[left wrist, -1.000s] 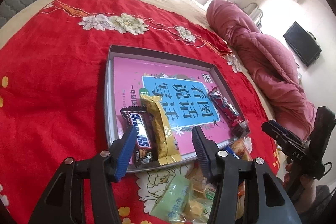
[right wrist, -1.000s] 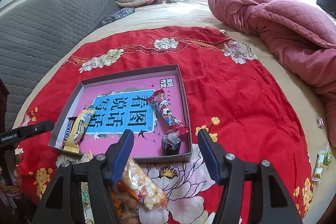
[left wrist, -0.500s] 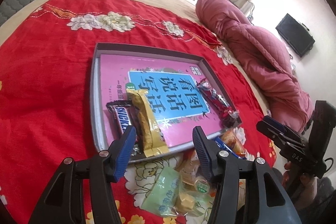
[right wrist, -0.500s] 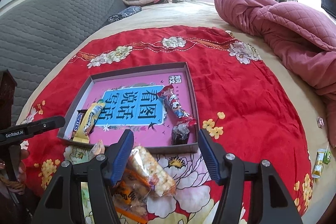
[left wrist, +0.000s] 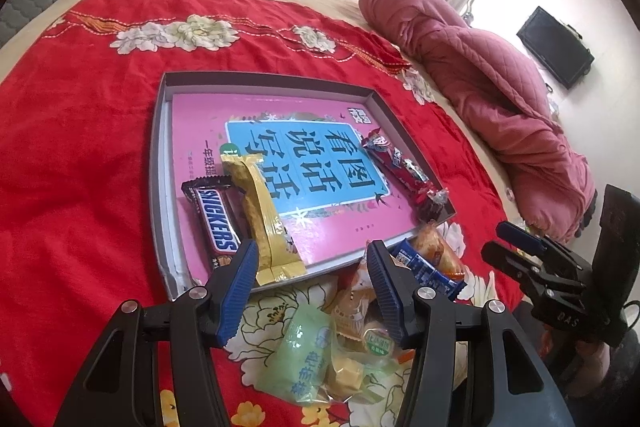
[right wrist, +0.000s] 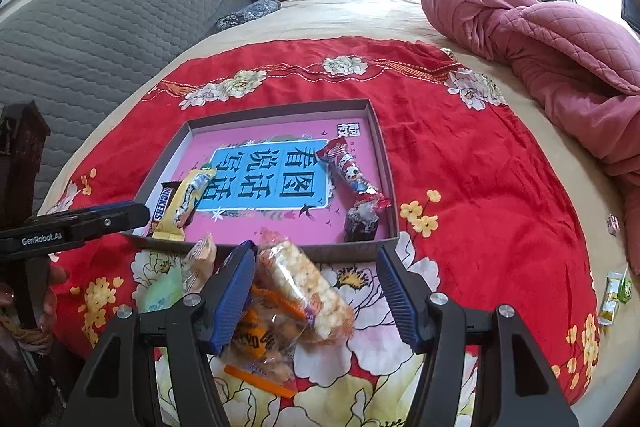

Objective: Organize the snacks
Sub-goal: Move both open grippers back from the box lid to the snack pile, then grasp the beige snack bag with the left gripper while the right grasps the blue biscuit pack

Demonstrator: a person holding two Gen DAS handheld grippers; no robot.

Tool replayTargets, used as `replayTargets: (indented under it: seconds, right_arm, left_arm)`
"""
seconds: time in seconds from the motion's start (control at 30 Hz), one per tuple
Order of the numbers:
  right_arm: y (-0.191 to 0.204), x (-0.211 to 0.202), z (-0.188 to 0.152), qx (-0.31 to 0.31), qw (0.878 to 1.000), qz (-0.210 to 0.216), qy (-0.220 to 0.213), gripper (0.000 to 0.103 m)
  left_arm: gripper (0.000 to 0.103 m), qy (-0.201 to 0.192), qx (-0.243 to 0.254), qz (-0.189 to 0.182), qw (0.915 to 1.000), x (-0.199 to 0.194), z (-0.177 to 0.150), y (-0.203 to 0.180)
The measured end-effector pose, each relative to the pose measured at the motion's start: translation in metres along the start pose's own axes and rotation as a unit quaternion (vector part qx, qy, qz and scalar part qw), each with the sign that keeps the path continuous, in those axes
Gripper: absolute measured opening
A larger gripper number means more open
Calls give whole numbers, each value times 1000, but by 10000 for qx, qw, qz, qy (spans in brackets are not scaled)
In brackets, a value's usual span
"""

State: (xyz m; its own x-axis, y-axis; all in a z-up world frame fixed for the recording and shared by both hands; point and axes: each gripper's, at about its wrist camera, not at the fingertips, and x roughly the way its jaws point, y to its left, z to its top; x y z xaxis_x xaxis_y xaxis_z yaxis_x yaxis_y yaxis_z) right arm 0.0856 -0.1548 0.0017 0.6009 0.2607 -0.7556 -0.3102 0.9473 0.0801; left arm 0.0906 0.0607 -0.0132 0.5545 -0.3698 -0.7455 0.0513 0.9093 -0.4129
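A shallow grey box (left wrist: 158,163) (right wrist: 386,163) with a pink and blue book cover inside lies on the red cloth. It holds a Snickers bar (left wrist: 216,221) (right wrist: 162,207), a yellow wrapped bar (left wrist: 264,219) (right wrist: 186,201), a red wrapped bar (left wrist: 400,167) (right wrist: 352,173) and a small dark sweet (right wrist: 362,221). In front of the box lies a heap of loose snacks: a green pack (left wrist: 298,355), a rice cracker pack (right wrist: 304,291), a blue pack (left wrist: 428,269). My left gripper (left wrist: 312,273) hangs open over the box's near edge. My right gripper (right wrist: 316,291) stands open above the heap, empty.
The red flowered cloth (right wrist: 480,187) covers a bed. A rolled pink quilt (right wrist: 560,47) lies at the right, a grey headboard (right wrist: 100,27) at the left. Two small green and yellow packs (right wrist: 614,293) lie at the cloth's right edge. A hand (right wrist: 48,291) holds the left gripper.
Both grippers have drawn back from the box toward the near heap, so more loose snacks show between the fingers. Nothing was picked up; the jaws kept their width.
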Motion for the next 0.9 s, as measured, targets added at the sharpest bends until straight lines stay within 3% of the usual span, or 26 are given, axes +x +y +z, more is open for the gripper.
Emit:
replayTargets:
  seconds: [0.7, 0.9]
  right_arm:
    - [35, 7, -18, -452, 9979, 335, 329, 63]
    - [40, 11, -21, -511, 9972, 365, 394, 63]
  left_arm:
    - [58, 376, 173, -94, 9991, 17, -8, -7]
    - [58, 541, 161, -296, 9980, 23, -11, -8]
